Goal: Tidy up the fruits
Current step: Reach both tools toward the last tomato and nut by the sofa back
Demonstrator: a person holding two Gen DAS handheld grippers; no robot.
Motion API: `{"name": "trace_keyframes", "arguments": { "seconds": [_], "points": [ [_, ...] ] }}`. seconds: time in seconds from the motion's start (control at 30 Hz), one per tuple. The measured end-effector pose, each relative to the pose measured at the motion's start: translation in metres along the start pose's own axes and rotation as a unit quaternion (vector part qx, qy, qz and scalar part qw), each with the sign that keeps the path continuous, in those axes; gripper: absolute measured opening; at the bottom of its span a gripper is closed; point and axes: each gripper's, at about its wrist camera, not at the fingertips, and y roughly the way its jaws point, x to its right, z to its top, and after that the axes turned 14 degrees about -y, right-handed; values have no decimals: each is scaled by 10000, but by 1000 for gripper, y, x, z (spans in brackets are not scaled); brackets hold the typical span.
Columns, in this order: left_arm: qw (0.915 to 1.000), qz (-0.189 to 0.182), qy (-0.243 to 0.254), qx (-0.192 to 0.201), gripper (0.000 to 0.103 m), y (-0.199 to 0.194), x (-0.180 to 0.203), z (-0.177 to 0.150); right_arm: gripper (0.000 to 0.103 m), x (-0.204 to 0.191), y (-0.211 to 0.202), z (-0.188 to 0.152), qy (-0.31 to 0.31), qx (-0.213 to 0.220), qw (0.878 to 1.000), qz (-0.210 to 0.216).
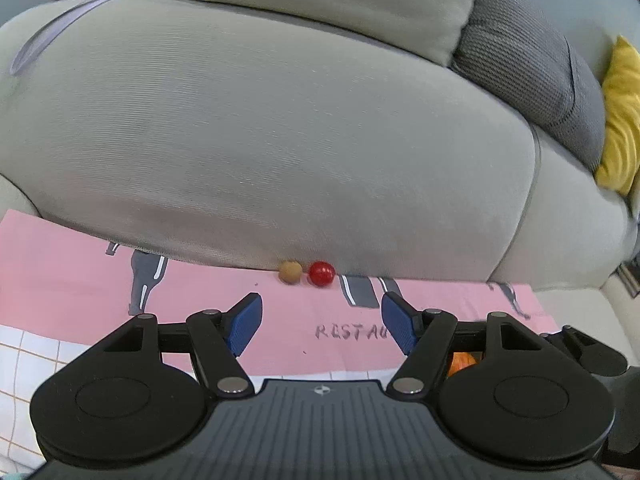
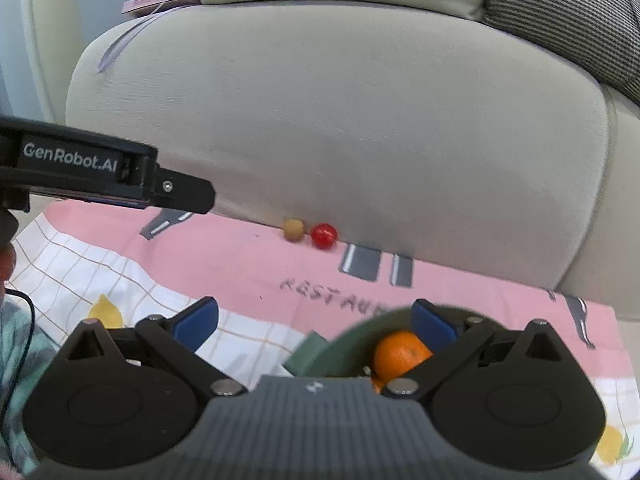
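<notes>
Both tongs are standing released with nothing between their blue pads: the left gripper (image 1: pixel 322 326) is hanging over the pink cloth (image 1: pixel 80 264) with bare cloth showing in the gap, and the right gripper (image 2: pixel 316 330) is gaping at its widest above the seam where the pink cloth is meeting a checked white cloth (image 2: pixel 100 276). The loose fruit is lying at about twelve o'clock from the left gripper, a little beyond its fingertips: a small tan fruit (image 1: pixel 290 272) and a red fruit (image 1: pixel 321 273) are sitting just beside each other, both tucked against the foot of the grey-beige sofa cushion (image 1: pixel 280 140). From the right gripper the same pair is lying straight ahead too, the tan fruit (image 2: pixel 293 230) nearly at twelve and the red fruit (image 2: pixel 323 235) a shade toward one o'clock. Both are round, so no long axis is dictating how the jaws should be turned. An orange (image 2: pixel 400 354) is already resting in a dark green bowl (image 2: pixel 340 350) just under the right gripper's right pad, at about four o'clock from its tips. Judging by the views, the left gripper is looking slightly nearer the pair. Room is opening freely to nine and three o'clock across the flat cloth, but the cushion wall is closing off twelve o'clock directly behind the fruit, so a forward push would be risking wedging them against it.
</notes>
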Motion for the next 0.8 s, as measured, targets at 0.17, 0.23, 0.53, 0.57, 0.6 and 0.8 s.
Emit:
{"name": "trace_keyframes", "arguments": {
  "seconds": [0.17, 0.23, 0.53, 0.57, 0.6, 0.8],
  "points": [
    [9997, 7, -249, -14, 81, 9, -20, 10, 99, -5, 17, 15, -125, -75, 9998, 101],
    [9994, 13, -359, -19, 81, 12, -28, 13, 99, -5, 26, 20, -82, -113, 9997, 198],
    [9964, 16, -811, -233, 81, 41, -54, 20, 99, -1, 68, 37, -303, -363, 9988, 96],
    [9962, 15, -834, -263, 80, 44, -56, 20, 99, 2, 73, 38, -282, -391, 9988, 86],
    [9958, 15, -866, -284, 79, 48, -58, 21, 99, 4, 78, 40, -259, -411, 9988, 90],
    [9955, 89, -824, -454, 75, 71, -58, 26, 91, 19, 106, 47, -34, -610, 9981, 61]
  ]
}}
